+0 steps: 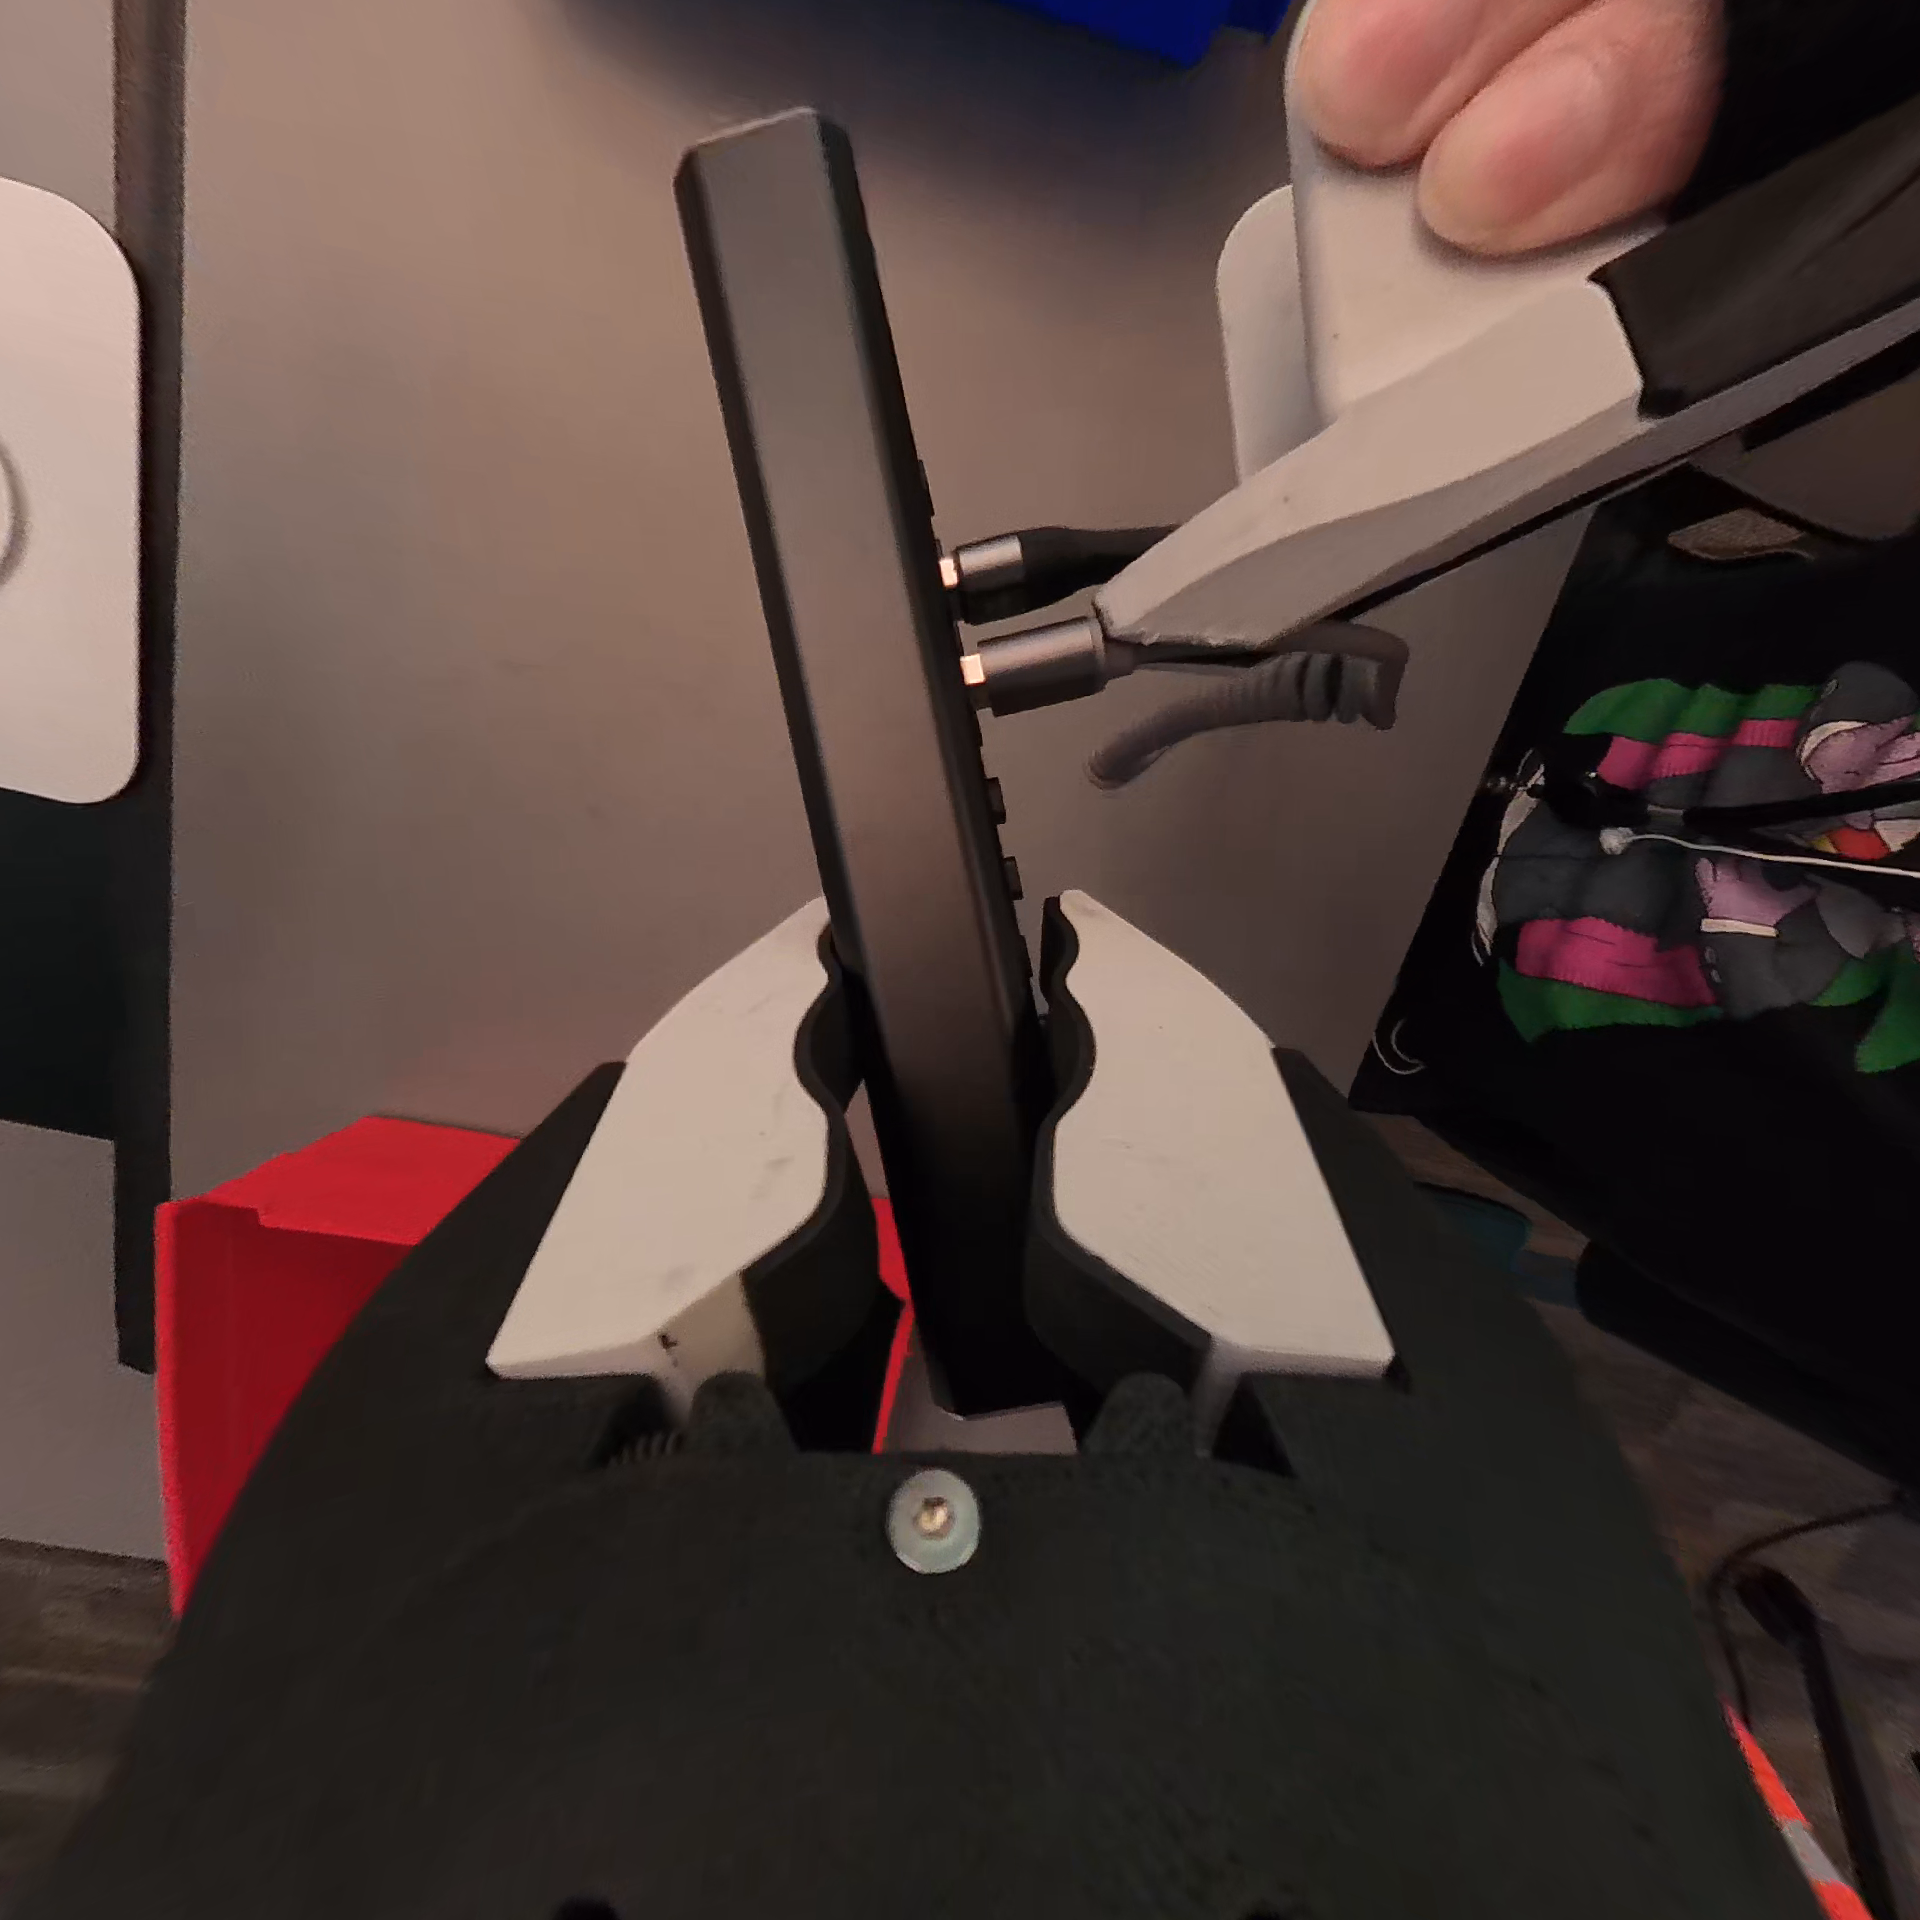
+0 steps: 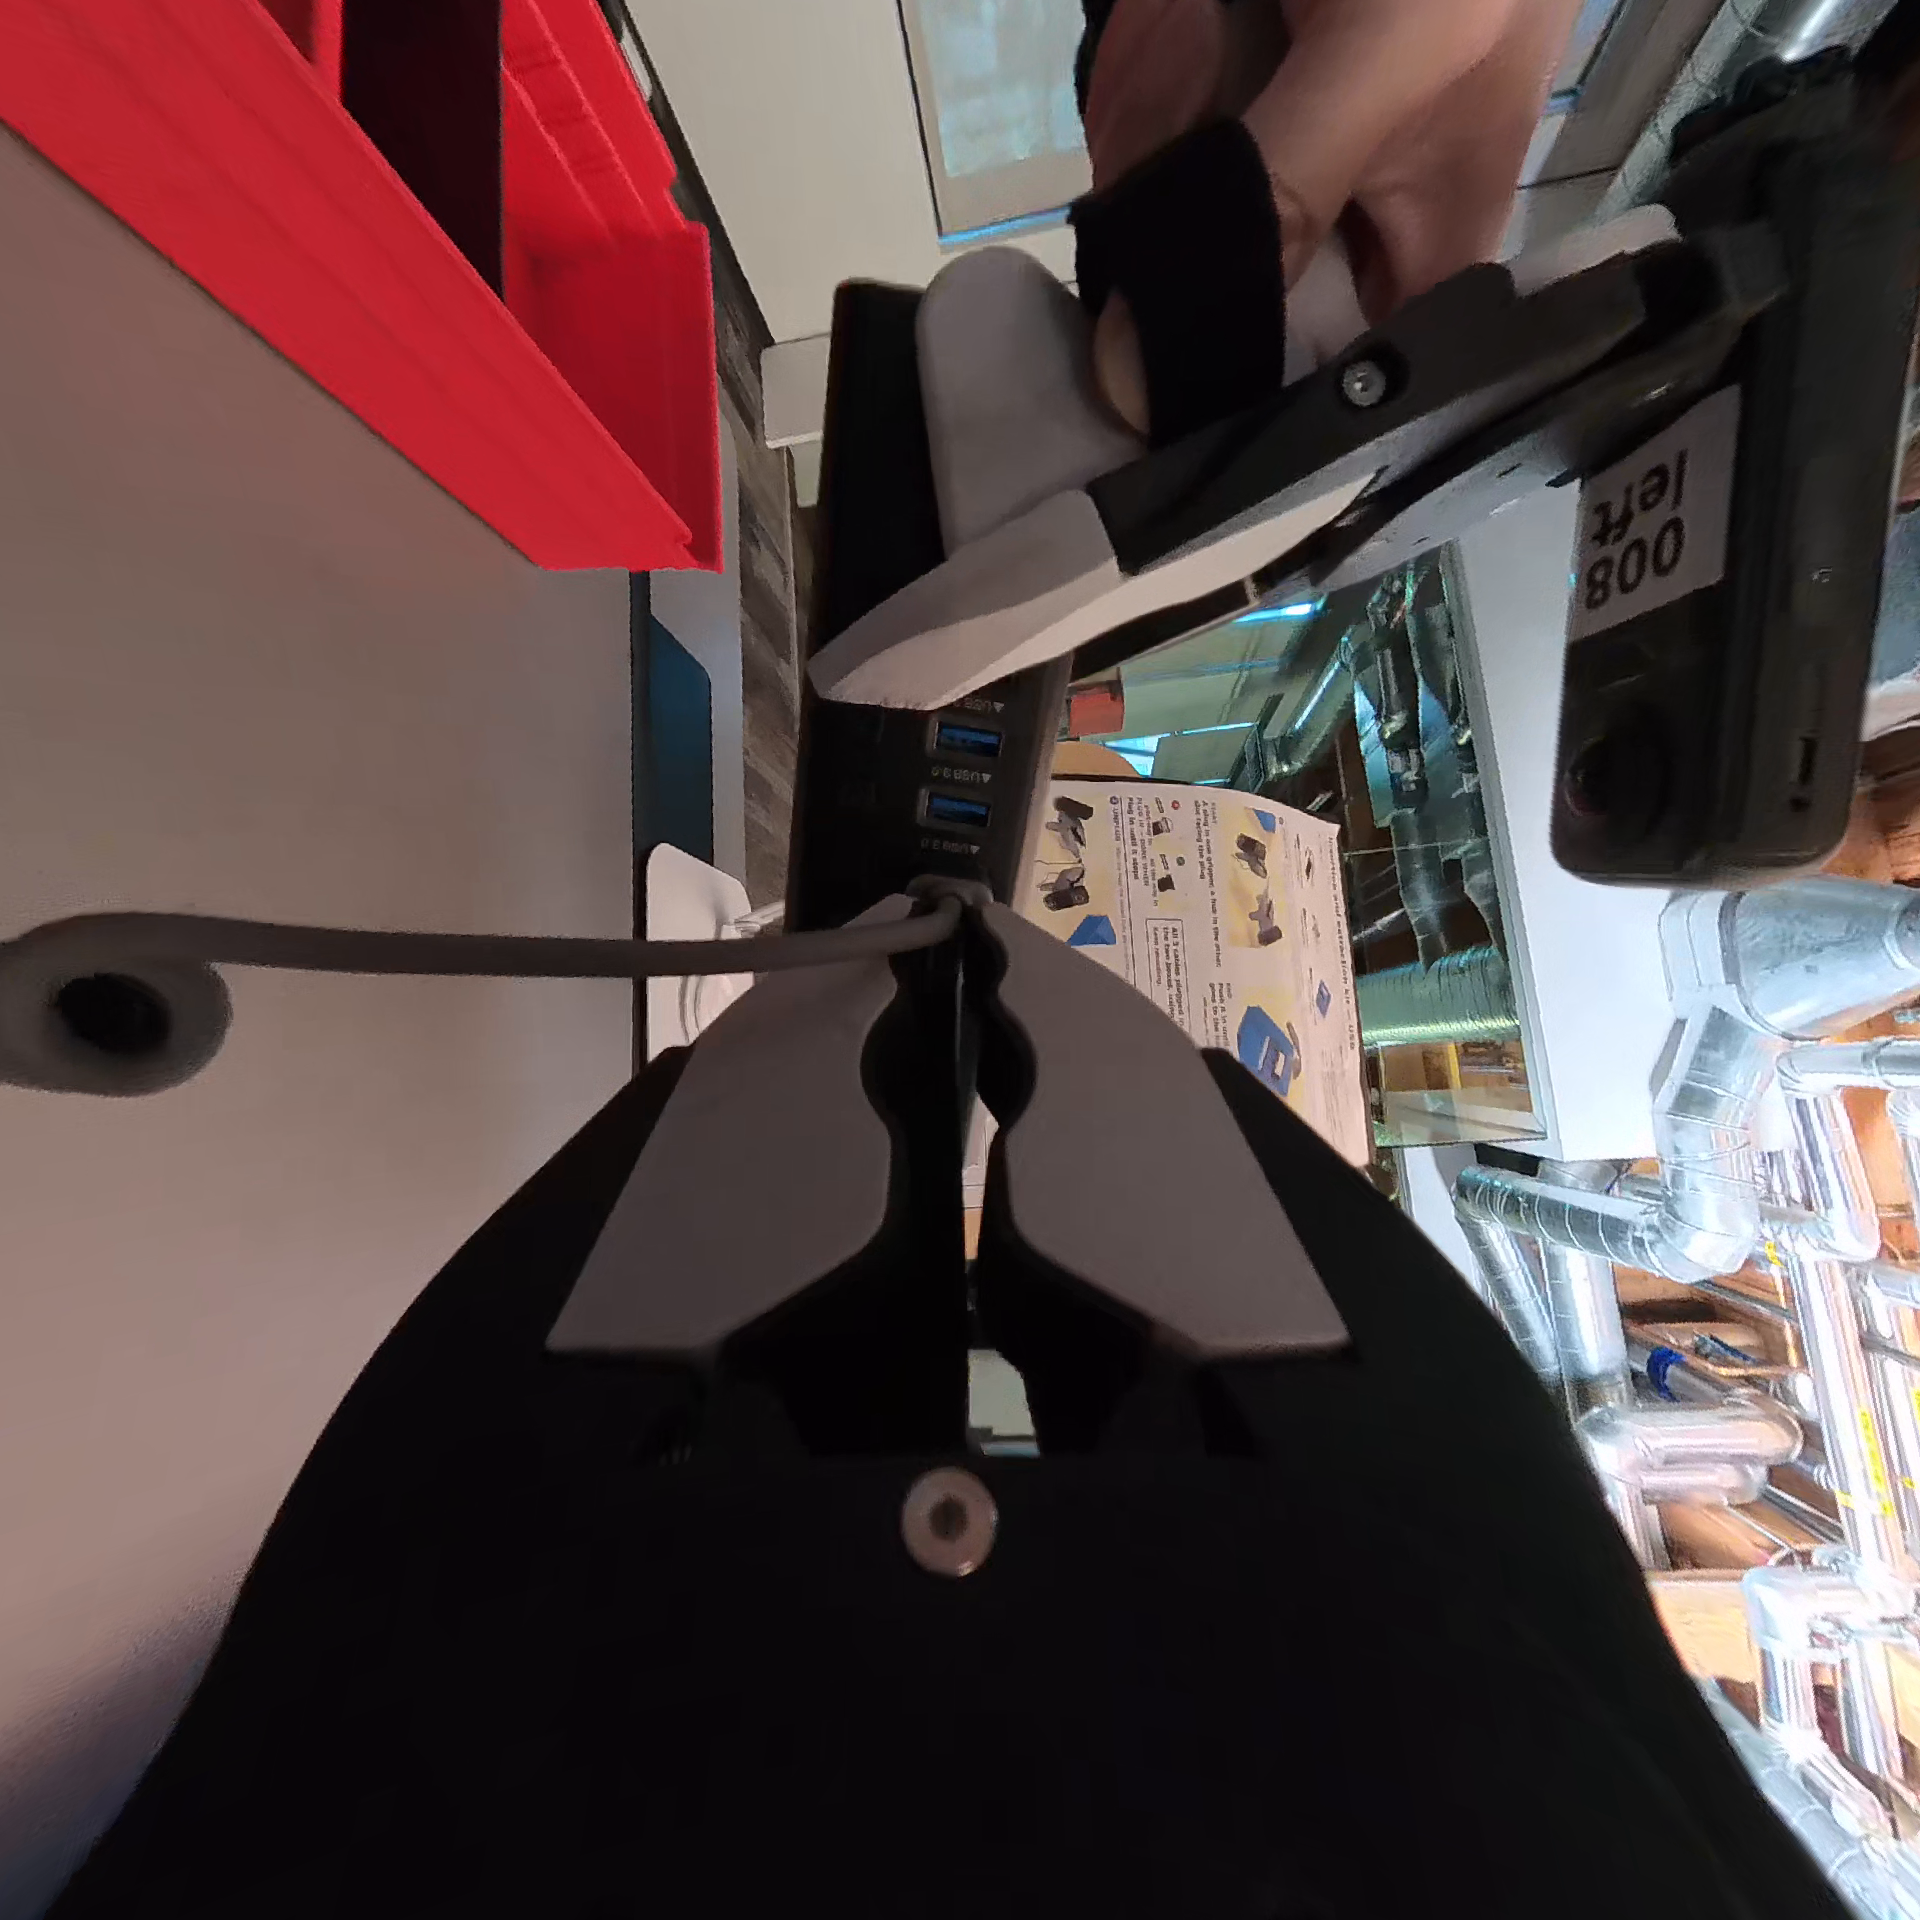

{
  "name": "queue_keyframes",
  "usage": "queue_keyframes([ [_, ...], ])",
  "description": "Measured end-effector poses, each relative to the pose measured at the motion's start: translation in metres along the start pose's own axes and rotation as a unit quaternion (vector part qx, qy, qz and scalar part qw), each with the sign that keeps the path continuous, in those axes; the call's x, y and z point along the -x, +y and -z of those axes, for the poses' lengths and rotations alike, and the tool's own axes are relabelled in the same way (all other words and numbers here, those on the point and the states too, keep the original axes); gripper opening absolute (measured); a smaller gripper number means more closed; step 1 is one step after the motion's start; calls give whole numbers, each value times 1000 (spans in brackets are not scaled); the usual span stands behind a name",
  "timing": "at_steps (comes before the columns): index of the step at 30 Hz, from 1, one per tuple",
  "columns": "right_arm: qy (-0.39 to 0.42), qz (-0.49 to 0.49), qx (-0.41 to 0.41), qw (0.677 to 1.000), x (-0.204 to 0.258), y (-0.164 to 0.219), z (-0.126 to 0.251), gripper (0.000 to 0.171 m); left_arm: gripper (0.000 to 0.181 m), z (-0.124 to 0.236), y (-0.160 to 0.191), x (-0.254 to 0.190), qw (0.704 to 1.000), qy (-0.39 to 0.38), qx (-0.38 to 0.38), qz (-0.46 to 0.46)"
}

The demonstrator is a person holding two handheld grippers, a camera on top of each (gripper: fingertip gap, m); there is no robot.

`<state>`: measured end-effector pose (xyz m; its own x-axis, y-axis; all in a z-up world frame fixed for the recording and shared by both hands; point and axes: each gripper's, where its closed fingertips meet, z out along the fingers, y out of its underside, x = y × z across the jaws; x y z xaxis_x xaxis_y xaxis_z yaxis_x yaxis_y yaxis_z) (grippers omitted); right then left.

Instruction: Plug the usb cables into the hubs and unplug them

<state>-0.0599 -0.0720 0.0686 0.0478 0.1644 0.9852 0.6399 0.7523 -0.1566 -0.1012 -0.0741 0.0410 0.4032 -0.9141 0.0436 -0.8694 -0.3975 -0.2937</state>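
Note:
My left gripper (image 1: 935, 920) is shut on the lower end of a black USB hub (image 1: 810, 468) and holds it upright. Two grey USB plugs sit in ports on the hub's right face, an upper one (image 1: 997, 566) and a lower one (image 1: 1039, 675), each with a sliver of metal showing. My right gripper (image 1: 1120, 632) reaches in from the upper right and is shut on the lower plug's cable end. In the right wrist view the right gripper (image 2: 961, 925) pinches the grey cable (image 2: 468, 951) at the hub (image 2: 862, 582), below two free blue ports (image 2: 966, 740). The left gripper (image 2: 935, 540) grips the hub's far end.
A red bin (image 1: 270, 1299) stands behind the left gripper and shows in the right wrist view (image 2: 364, 260). A printed instruction sheet (image 2: 1195, 914) lies beyond the hub. A black cloth with a colourful print (image 1: 1714, 883) is at the right. A white pad (image 1: 62, 499) is at the left. My right fingertips sit around 5 cm from my left ones.

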Motion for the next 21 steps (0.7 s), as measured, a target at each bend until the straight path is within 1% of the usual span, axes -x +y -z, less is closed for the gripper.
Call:
queue_keyframes([
  [3,17,16,2,1000,-5,10,-8,8,31,0,-10,13,998,-25,-43,32],
  [5,24,10,4,1000,-11,20,-10,9,30,-2,-19,18,992,-19,-106,61],
  [6,40,3,13,999,-18,28,-9,12,30,-3,-25,18,986,0,-147,81],
  [7,61,-9,4,998,-27,31,-7,17,30,-4,-30,17,976,28,-192,102],
  [8,69,-17,-9,997,-31,31,-3,18,30,-6,-34,14,964,59,-231,117],
  [9,76,-22,-15,997,-35,32,-1,22,30,-10,-37,11,951,91,-265,132],
  [11,71,-32,-25,997,-33,31,2,25,30,-19,-41,6,920,149,-328,155],
  [13,47,2,-66,997,-25,20,6,25,30,-34,-39,2,892,206,-360,179],
  [15,14,35,-133,990,-16,6,15,26,30,-48,-36,1,867,251,-383,197],
  [16,-4,33,-160,987,-13,3,19,24,30,-52,-36,1,852,271,-397,205],
  [17,-17,9,-174,985,-16,4,22,25,30,-53,-36,1,837,291,-413,209],
  [19,-36,-87,-206,974,-27,7,31,29,30,-49,-38,5,807,312,-450,220],
  [21,2,-204,-255,945,-54,12,50,29,29,-41,-41,14,793,294,-488,216],
])
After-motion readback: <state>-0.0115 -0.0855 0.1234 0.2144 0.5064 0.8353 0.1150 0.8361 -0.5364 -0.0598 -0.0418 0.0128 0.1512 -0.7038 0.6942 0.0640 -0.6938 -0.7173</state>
